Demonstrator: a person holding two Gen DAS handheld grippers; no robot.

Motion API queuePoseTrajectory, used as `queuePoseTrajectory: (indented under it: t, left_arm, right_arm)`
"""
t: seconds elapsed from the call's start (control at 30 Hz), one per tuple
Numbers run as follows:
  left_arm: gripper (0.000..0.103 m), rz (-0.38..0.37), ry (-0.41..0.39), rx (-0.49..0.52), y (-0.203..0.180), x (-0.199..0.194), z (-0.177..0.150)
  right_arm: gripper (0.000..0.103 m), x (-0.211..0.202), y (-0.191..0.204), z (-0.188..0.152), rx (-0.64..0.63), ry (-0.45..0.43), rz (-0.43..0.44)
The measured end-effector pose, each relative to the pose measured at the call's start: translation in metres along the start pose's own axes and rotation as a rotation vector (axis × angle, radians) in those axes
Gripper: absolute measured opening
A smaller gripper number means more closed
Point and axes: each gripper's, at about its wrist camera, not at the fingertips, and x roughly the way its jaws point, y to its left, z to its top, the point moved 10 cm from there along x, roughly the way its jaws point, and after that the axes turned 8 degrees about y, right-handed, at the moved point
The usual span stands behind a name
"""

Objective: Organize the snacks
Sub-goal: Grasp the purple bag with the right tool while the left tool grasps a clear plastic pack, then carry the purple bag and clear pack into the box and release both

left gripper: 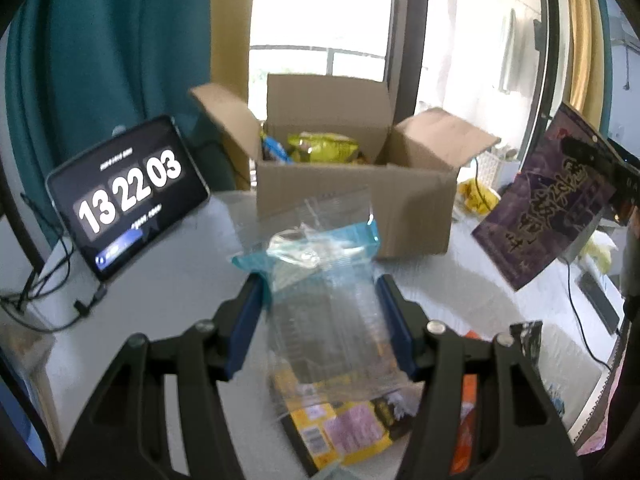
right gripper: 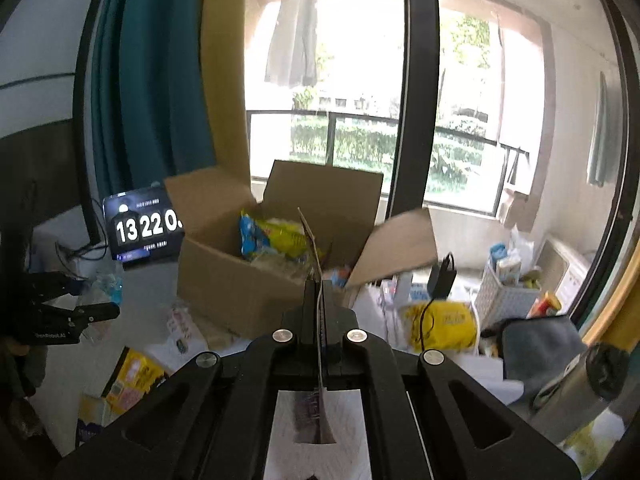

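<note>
Left tool (left gripper: 324,300) grips a clear snack bag (left gripper: 320,264); right tool (right gripper: 320,292) pinches a purple packet (left gripper: 544,196) edge-on

You have one box (left gripper: 352,200), one tablet (left gripper: 128,196), two tools (left gripper: 320,292) (right gripper: 318,284), each holding one packet (left gripper: 320,256) (left gripper: 544,200).

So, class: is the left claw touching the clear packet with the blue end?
Touching. The left wrist view shows the left claw with both blue pads pressed against the sides of the clear packet, holding it off the table.
</note>
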Motion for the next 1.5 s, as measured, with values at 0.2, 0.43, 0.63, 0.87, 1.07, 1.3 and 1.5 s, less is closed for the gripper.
queuePoseTrajectory:
  t: [0.2, 0.43, 0.63, 0.87, 1.07, 1.3, 1.5]
  left_arm:
    - [0.059, -0.018, -0.032, 0.018, -0.005, -0.001, 0.023]
    - [0.059, -0.022, -0.066, 0.031, -0.002, 0.005, 0.054]
    - [0.06, -0.015, -0.099, 0.056, 0.0, 0.01, 0.081]
    - [0.06, -0.011, -0.134, 0.089, 0.002, 0.019, 0.118]
    - [0.061, -0.019, -0.153, 0.097, 0.007, 0.03, 0.145]
    - [0.061, -0.015, -0.179, 0.086, 0.018, 0.038, 0.167]
    - [0.061, -0.013, -0.204, 0.064, 0.035, 0.042, 0.179]
  right_arm:
    - [0.0, -0.004, -0.001, 0.026, -0.019, -0.047, -0.003]
    - [0.0, -0.002, -0.004, 0.058, -0.038, -0.098, -0.007]
    - [0.0, 0.003, 0.0, 0.079, -0.054, -0.13, 0.001]
    - [0.0, 0.011, 0.008, 0.1, -0.085, -0.159, 0.009]
    - [0.0, 0.02, 0.007, 0.111, -0.096, -0.176, 0.007]
    - [0.0, 0.044, 0.011, 0.123, -0.111, -0.163, 0.015]
    - [0.0, 0.074, 0.031, 0.139, -0.152, -0.138, 0.02]
